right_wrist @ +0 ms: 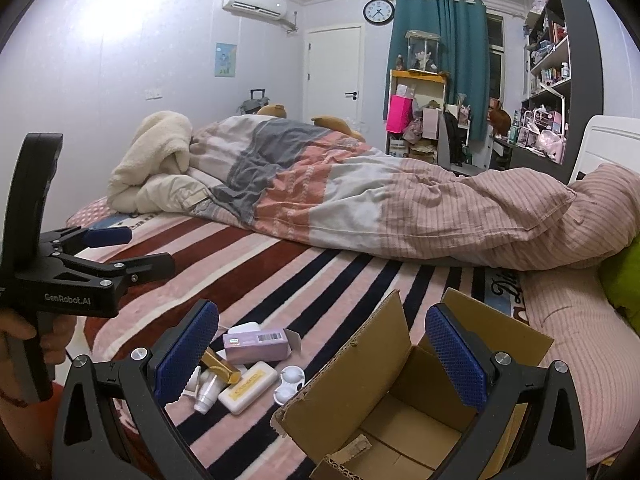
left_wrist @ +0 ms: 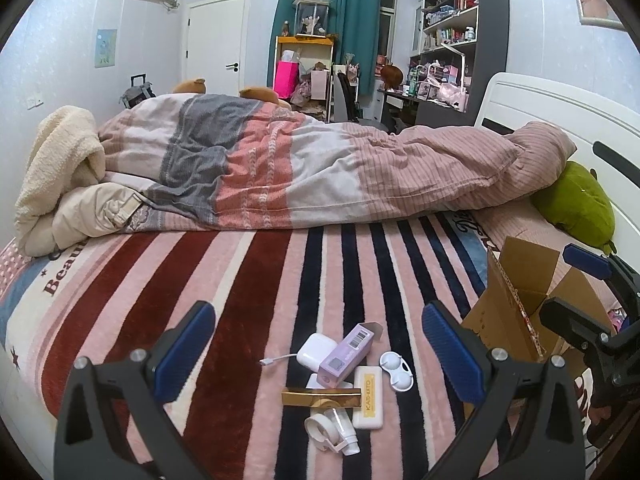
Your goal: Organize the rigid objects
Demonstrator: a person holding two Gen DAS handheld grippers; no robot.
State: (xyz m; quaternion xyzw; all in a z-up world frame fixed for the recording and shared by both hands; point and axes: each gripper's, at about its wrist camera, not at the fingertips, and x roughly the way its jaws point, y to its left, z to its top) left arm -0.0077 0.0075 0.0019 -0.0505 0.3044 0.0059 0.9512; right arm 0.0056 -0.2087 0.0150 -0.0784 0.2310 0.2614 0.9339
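Note:
A small pile lies on the striped blanket: a purple box (left_wrist: 347,354) (right_wrist: 256,345), a white charger (left_wrist: 316,350), a gold bar (left_wrist: 320,397) (right_wrist: 221,365), a white case labelled in yellow (left_wrist: 370,397) (right_wrist: 248,386), a white double-cup case (left_wrist: 396,370) (right_wrist: 289,383), and a small white bottle (left_wrist: 340,432) (right_wrist: 208,394). An open cardboard box (left_wrist: 516,312) (right_wrist: 404,404) stands to their right. My left gripper (left_wrist: 318,344) is open above the pile. My right gripper (right_wrist: 322,354) is open over the box's left flap. Each gripper is empty.
A rumpled quilt (left_wrist: 320,164) and cream blanket (left_wrist: 60,168) lie across the far bed. A green plush (left_wrist: 574,204) sits by the white headboard (left_wrist: 560,112). Shelves (left_wrist: 452,36) and a desk stand beyond the bed.

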